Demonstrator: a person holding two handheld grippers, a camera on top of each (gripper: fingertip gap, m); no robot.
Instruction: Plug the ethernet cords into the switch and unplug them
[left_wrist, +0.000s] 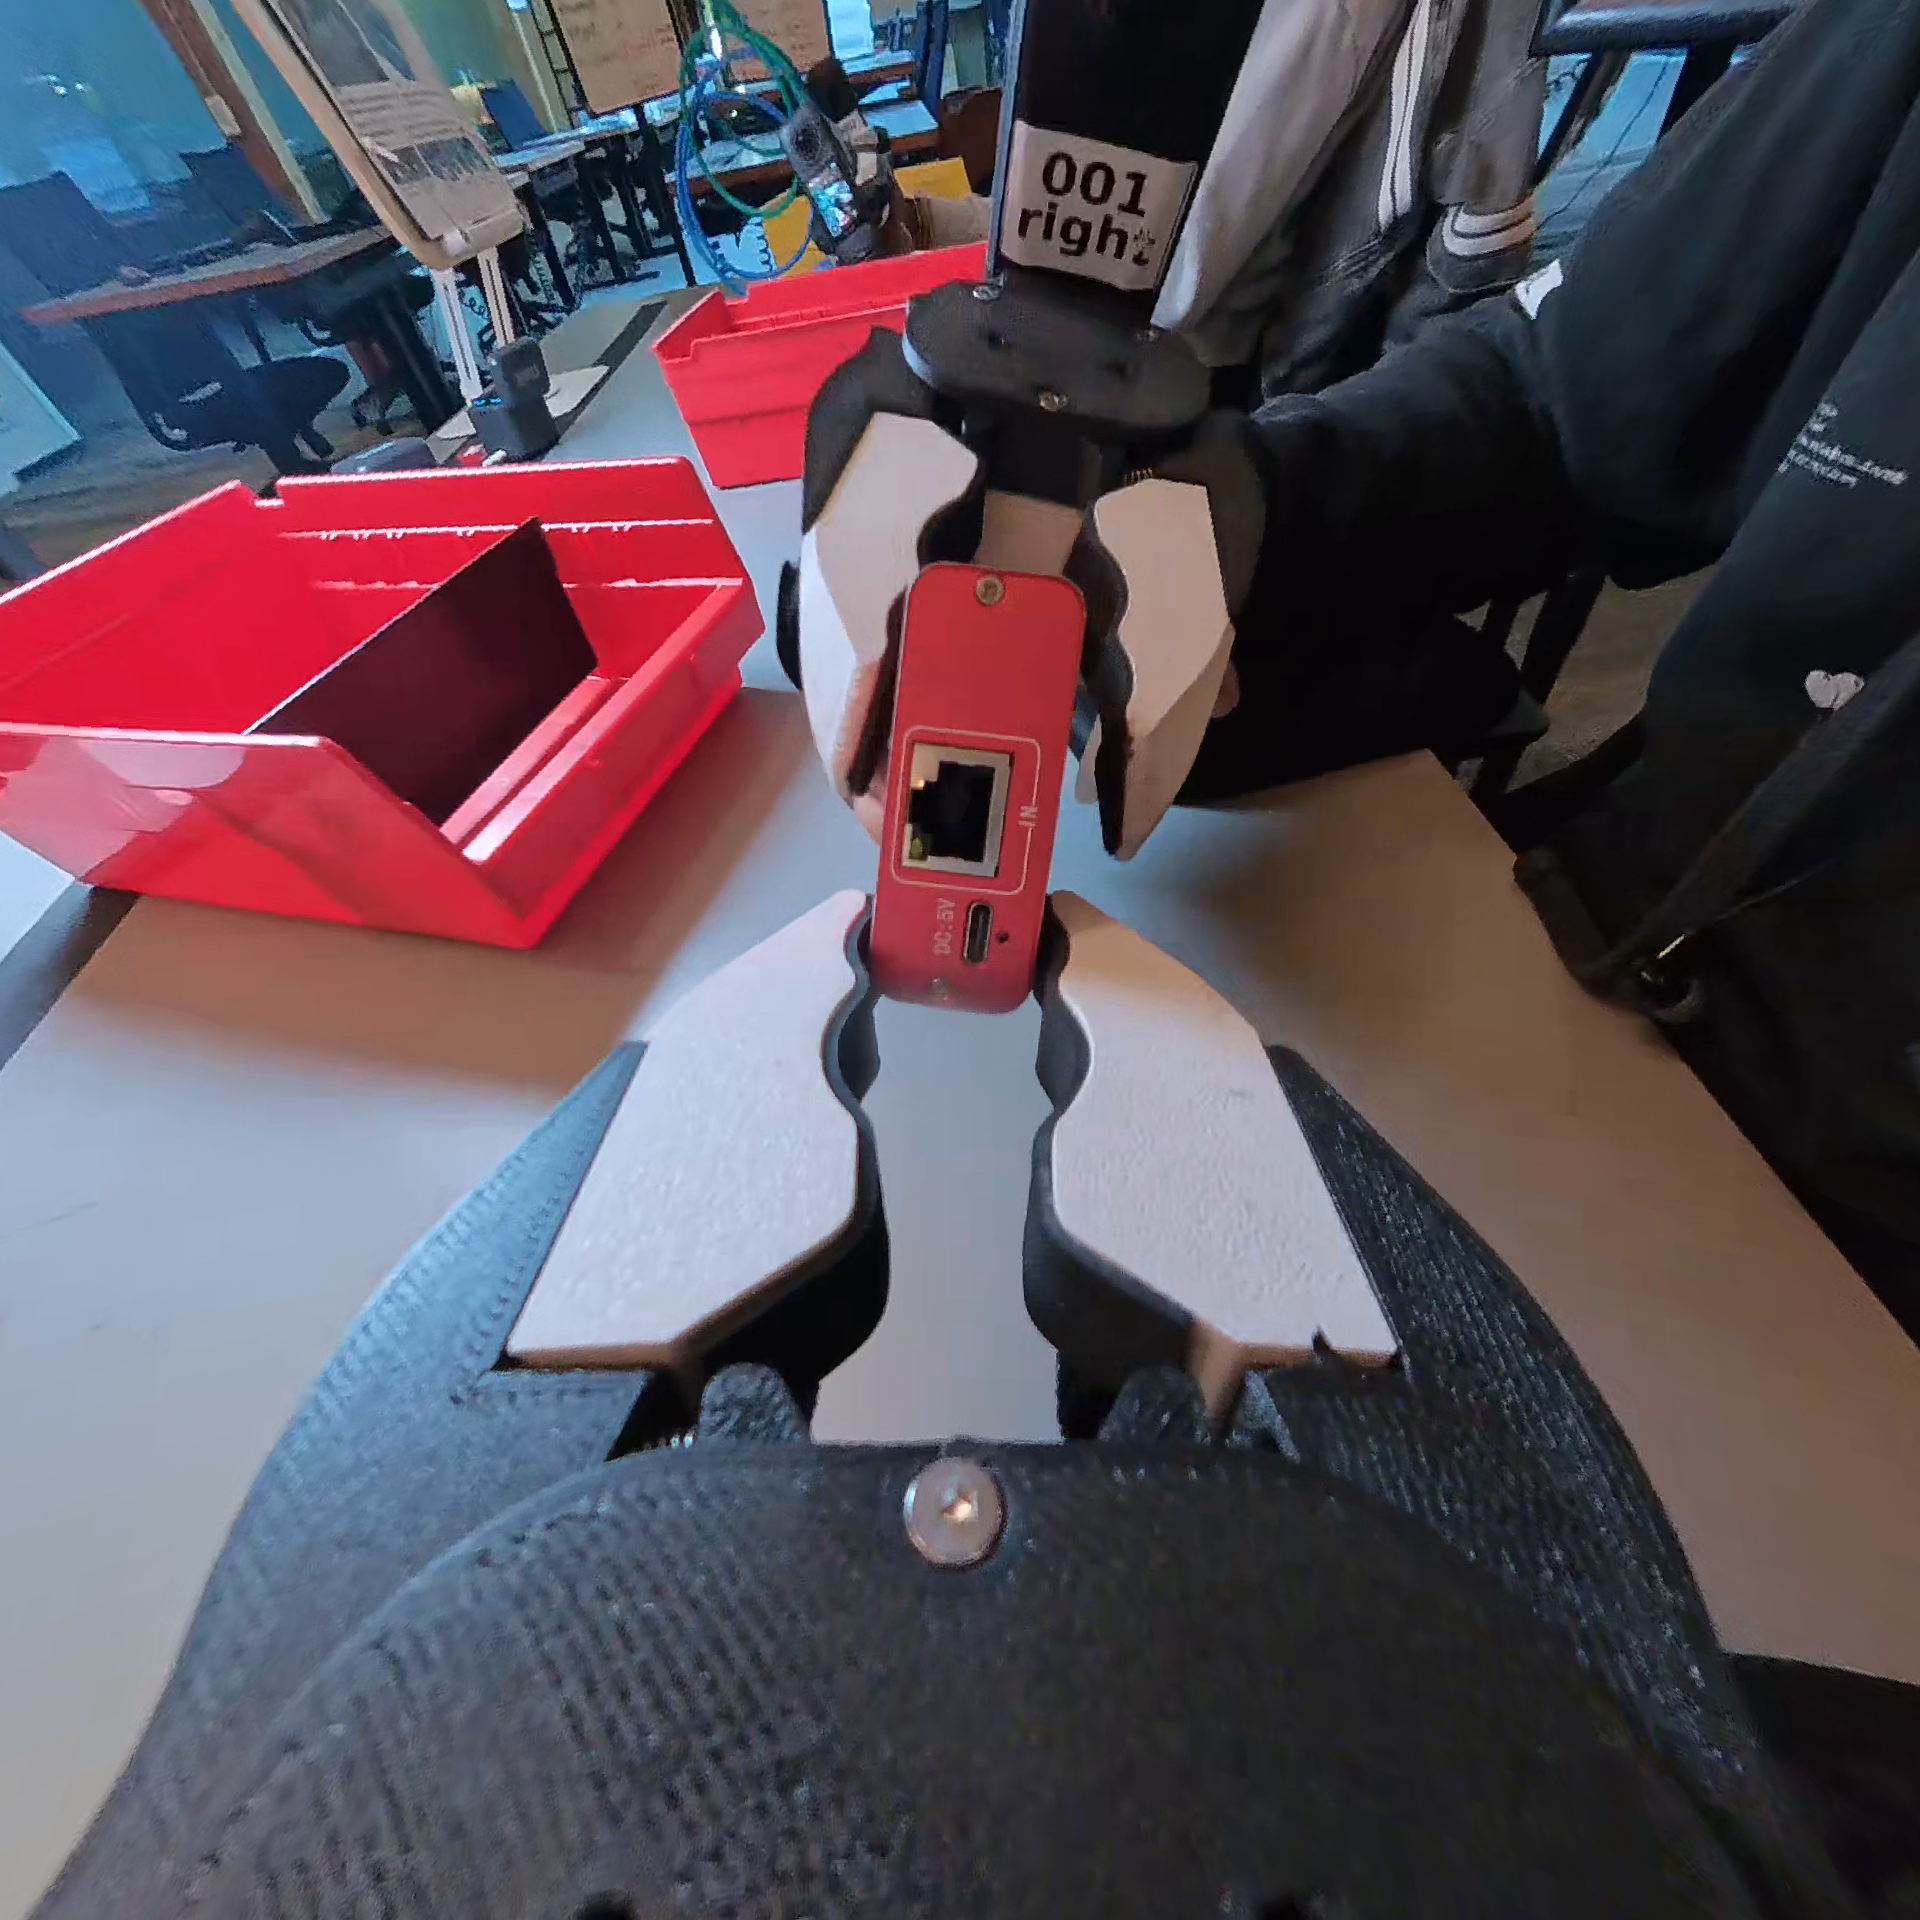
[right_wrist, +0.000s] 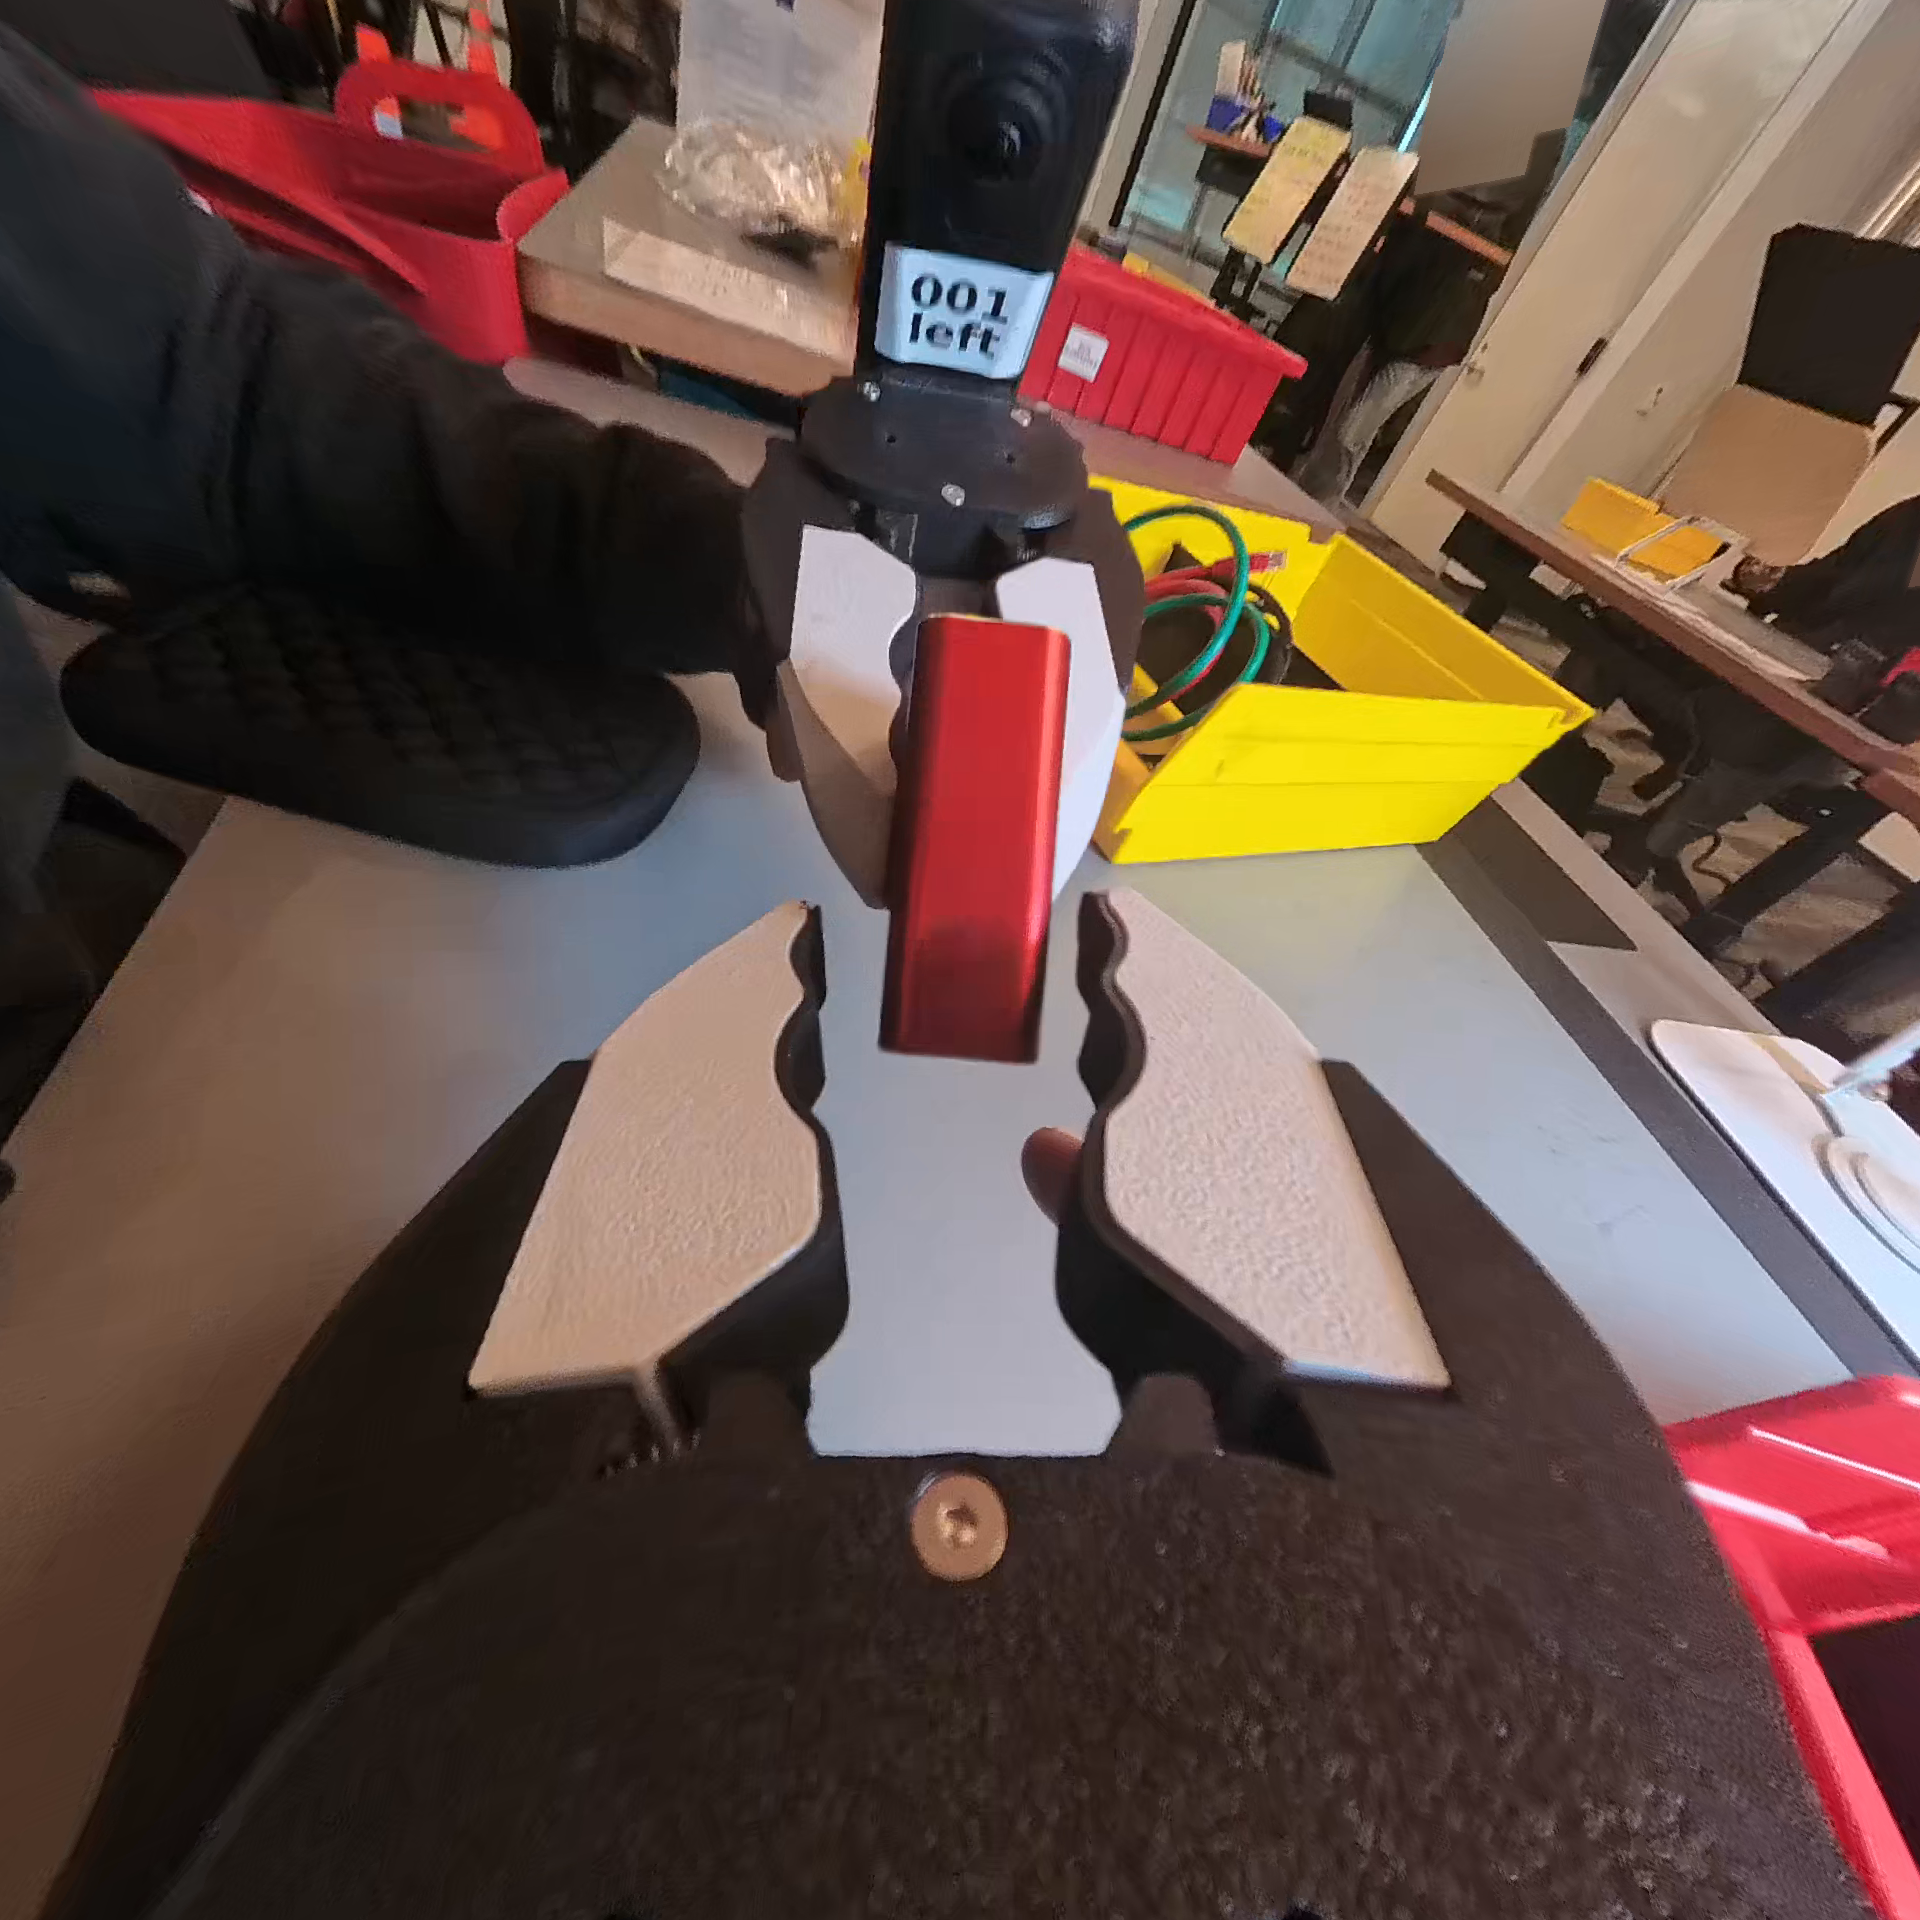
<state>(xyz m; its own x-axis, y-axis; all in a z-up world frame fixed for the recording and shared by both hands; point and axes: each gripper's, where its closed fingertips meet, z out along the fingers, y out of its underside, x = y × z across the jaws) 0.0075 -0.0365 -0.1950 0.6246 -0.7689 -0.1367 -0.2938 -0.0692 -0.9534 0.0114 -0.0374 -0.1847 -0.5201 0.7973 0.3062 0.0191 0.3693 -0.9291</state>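
A red metal switch (left_wrist: 971, 790) is held in the air over the table, with one empty ethernet port and a small power socket facing the left wrist view. My left gripper (left_wrist: 956, 951) is shut on its lower end. My right gripper (right_wrist: 951, 935) is open, its fingers on either side of the switch's other end (right_wrist: 977, 852) with a gap on each side. In the left wrist view the right gripper's fingers (left_wrist: 1169, 644) straddle the switch's far end. Coiled green and red ethernet cords (right_wrist: 1195, 623) lie in a yellow bin (right_wrist: 1351, 727). No cord is plugged in.
A red bin (left_wrist: 156, 748) with a black divider sits left of the switch, another red bin (left_wrist: 769, 374) behind it. A red bin's corner (right_wrist: 1818, 1538) is near my right gripper. A person's black sleeves (right_wrist: 312, 468) reach in. The grey table (left_wrist: 312, 1091) ends at the right edge (right_wrist: 1621, 1039). Left and right tips are no more than a few centimetres apart.
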